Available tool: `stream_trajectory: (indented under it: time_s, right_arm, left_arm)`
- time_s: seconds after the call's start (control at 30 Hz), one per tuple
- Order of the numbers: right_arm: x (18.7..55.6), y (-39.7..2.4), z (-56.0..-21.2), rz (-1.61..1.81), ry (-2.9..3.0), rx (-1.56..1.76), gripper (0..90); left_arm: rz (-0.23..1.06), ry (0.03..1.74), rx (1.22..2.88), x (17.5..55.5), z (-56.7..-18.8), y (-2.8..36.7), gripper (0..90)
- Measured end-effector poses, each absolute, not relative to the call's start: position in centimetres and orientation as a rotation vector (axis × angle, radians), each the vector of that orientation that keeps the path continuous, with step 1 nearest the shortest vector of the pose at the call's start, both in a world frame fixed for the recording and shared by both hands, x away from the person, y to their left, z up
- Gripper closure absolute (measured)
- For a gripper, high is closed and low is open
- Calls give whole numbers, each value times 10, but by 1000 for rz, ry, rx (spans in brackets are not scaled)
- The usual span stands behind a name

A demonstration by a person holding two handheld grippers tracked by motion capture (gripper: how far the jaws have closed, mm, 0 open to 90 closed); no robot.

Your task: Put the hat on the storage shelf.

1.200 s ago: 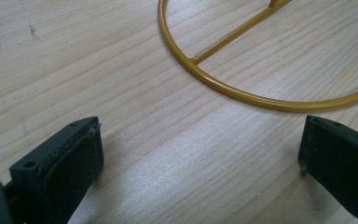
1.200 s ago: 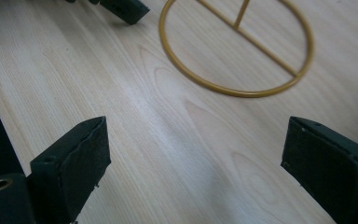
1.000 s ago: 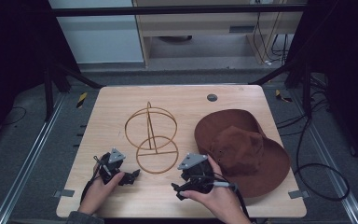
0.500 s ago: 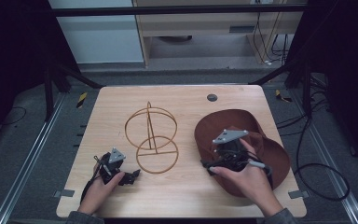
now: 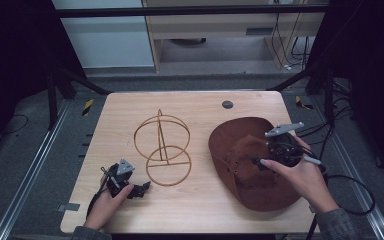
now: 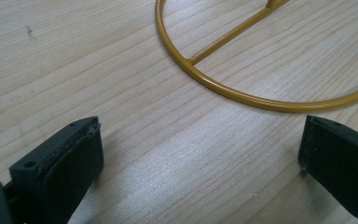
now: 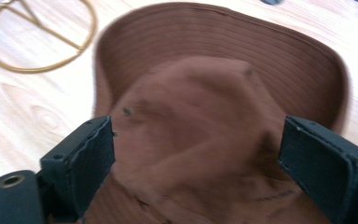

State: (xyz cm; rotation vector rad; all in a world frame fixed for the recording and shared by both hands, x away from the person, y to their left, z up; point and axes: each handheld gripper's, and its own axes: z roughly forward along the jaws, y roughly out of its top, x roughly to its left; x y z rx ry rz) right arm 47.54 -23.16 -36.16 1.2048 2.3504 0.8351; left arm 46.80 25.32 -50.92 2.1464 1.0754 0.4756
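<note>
1. Your right tool (image 5: pixel 258 162) hangs over the crown of the hat (image 5: pixel 245 190), jaws wide apart and holding nothing. In the right gripper view the crown sits between the two jaws, so you look lined up to pinch it from above.
2. The hat lies at the right of the worktop (image 5: pixel 190 107), brim flat on the wood, crown up and somewhat crumpled. That soft peak is probably the easiest place to grip; the brim lies too flat to get under.
3. Your left tool (image 5: pixel 141 188) rests at the near left edge, jaws also apart and empty, pointing at the stand (image 5: pixel 162 145).
4. The stand, a wire frame with a ring base and an upright hoop, sits at the middle, just left of the hat and apart from it.
5. The left tool seems placed to steady the stand's base ring (image 6: pixel 242 91) when the hat comes over.
</note>
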Motion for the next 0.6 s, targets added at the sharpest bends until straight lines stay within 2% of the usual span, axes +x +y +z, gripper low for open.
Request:
stream_trajectory:
  time_s: [0.13, 0.6]
  right_arm:
    - [484, -240, -359, 805, 2375, 1229, 67]
    - [510, -249, -352, 697, 2452, 1241, 80]
  left_arm:
    - [475, 1076, 2146, 468, -509, 253, 0]
    - [472, 1078, 2144, 468, -509, 253, 0]
